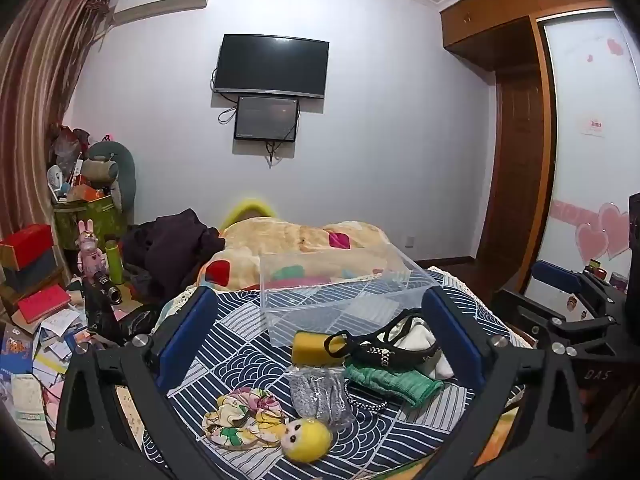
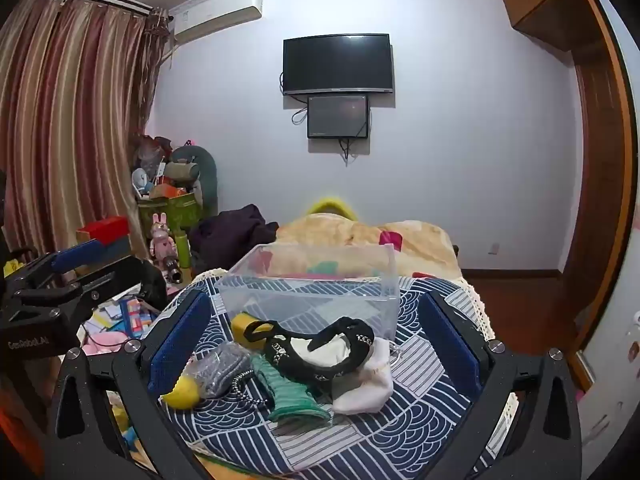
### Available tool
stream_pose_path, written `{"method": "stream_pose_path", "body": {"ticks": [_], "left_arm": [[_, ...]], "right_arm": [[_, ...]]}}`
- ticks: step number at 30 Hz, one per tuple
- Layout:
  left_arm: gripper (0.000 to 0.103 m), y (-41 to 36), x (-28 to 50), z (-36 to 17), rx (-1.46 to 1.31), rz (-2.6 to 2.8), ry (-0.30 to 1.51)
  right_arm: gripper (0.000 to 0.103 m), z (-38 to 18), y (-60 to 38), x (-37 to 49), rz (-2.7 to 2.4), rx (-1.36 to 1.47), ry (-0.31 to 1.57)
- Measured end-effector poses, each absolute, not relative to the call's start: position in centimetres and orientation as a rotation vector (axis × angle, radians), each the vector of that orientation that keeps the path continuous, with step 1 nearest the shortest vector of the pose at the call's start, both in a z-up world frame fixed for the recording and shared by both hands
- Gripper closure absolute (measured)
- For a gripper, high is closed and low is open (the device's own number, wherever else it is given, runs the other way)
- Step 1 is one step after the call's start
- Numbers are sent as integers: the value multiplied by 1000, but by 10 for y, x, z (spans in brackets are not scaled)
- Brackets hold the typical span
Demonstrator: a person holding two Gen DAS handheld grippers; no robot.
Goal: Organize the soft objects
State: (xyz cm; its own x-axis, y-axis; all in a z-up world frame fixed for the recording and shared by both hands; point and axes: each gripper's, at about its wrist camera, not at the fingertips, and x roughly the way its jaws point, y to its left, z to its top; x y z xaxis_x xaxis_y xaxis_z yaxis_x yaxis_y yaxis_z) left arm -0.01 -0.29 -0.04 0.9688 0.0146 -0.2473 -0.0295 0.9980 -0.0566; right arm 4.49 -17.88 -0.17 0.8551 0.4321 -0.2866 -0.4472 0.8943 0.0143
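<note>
A clear plastic box stands empty on the blue patterned bedspread. In front of it lies a pile: a yellow sponge, a black studded strap, a green knit piece, a white cloth, a grey mesh bag and a yellow-haired doll whose head shows in the right wrist view. My left gripper is open, hovering before the pile. My right gripper is open, also before the pile.
A yellow blanket and dark clothes lie behind the box. Boxes, papers and a pink bunny figure clutter the floor on the left. A wardrobe stands right. The other gripper shows at each view's edge, in the left wrist view and the right wrist view.
</note>
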Motion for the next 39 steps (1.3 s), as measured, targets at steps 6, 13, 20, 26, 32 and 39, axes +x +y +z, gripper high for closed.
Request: {"method": "stream_pose_path", "body": {"ticks": [6,13,20,26,32,39], "left_arm": [[0,7,6,-4,-103,12,270],[0,-1,-1,-4,-63,7,246],[0,-3,-3,-3,-51,5,244],[0,-4,-4,-2,-52,4,241],[0,-4,-5,-2,-48,4,238],[0,-4,-5,-2,-46,2,237]], "right_arm": [[0,-2,-179,45,462,-55,286],[0,-2,-179,45,461,-51,281],[0,3,-180,41,466,-52,277],[0,3,-179,40,467,-51,273],[0,2,-178,39,468,-51,271],[0,3,-178,38,469,-50,269]]}}
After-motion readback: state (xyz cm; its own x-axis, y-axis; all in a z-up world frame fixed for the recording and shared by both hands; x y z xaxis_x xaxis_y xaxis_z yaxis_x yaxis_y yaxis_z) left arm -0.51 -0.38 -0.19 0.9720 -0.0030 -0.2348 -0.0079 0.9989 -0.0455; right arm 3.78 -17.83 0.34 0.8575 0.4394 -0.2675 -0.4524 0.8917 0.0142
